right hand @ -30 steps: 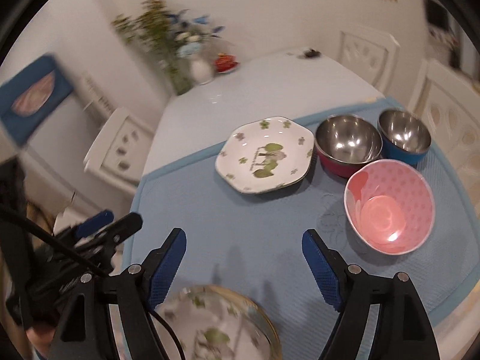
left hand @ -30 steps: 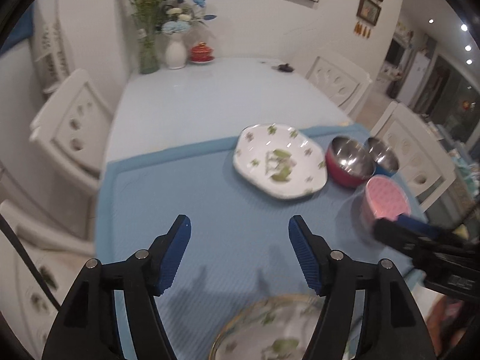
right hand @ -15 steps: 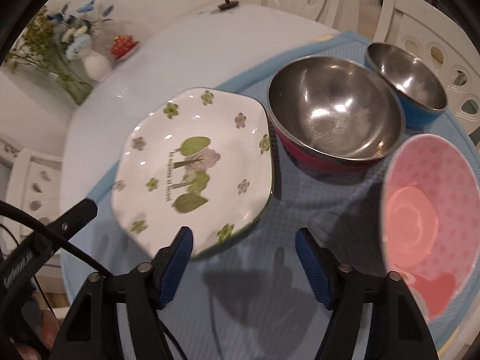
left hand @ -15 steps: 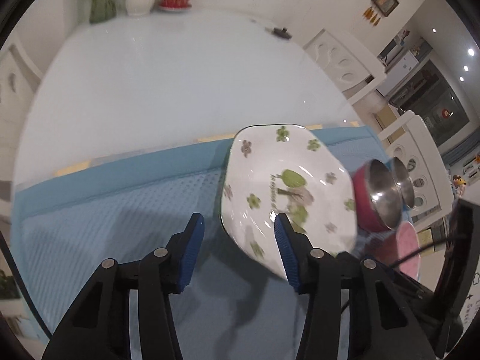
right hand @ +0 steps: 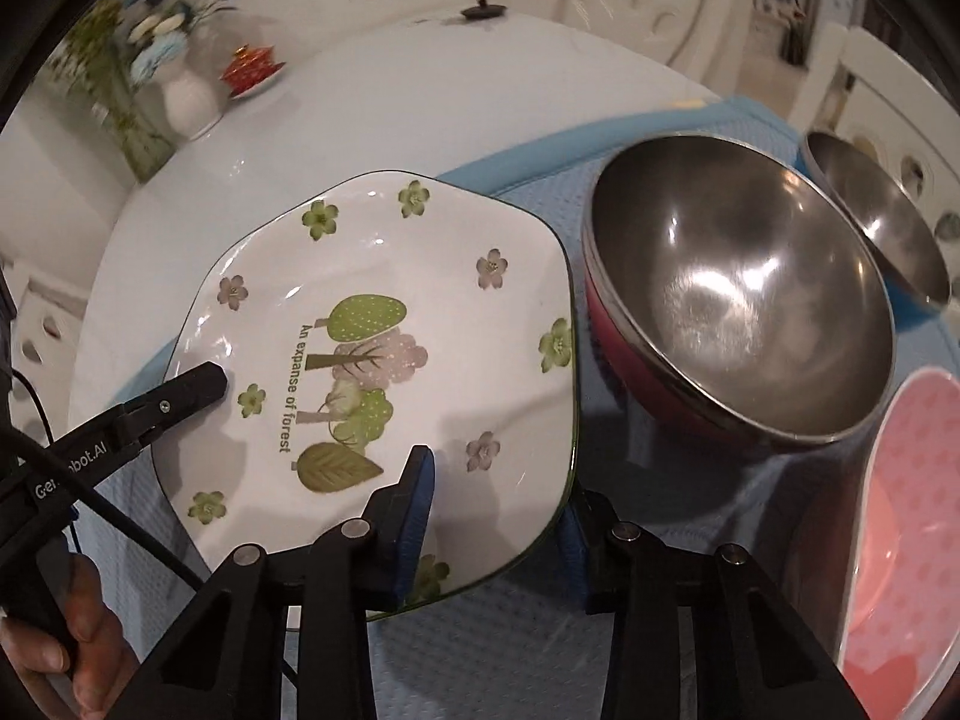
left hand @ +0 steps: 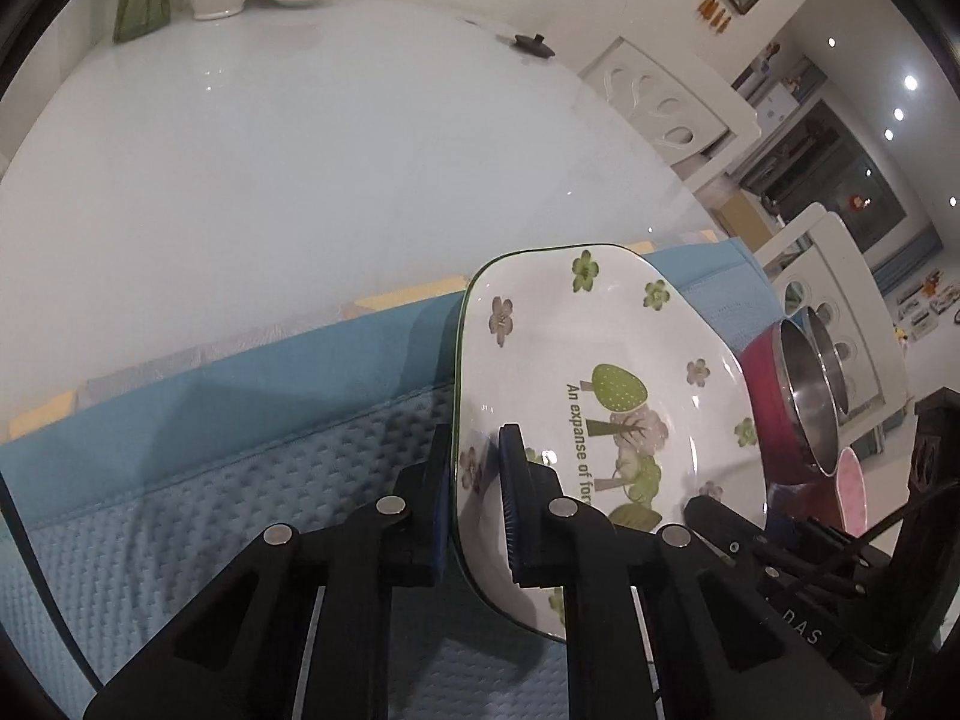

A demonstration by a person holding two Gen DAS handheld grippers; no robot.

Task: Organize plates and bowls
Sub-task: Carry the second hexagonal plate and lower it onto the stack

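Right wrist view shows my right gripper (right hand: 492, 516) closing astride the plate's (right hand: 384, 360) near-right rim on the blue mat (right hand: 510, 648), while my left gripper (left hand: 474, 498) already clamps its left rim.

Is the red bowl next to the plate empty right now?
Yes. In the right wrist view the red bowl beside the plate shows only its bare shiny metal inside.

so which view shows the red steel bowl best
The right wrist view: the red steel bowl shows its whole shiny inside beside the plate. The left wrist view catches it only edge-on at the right.
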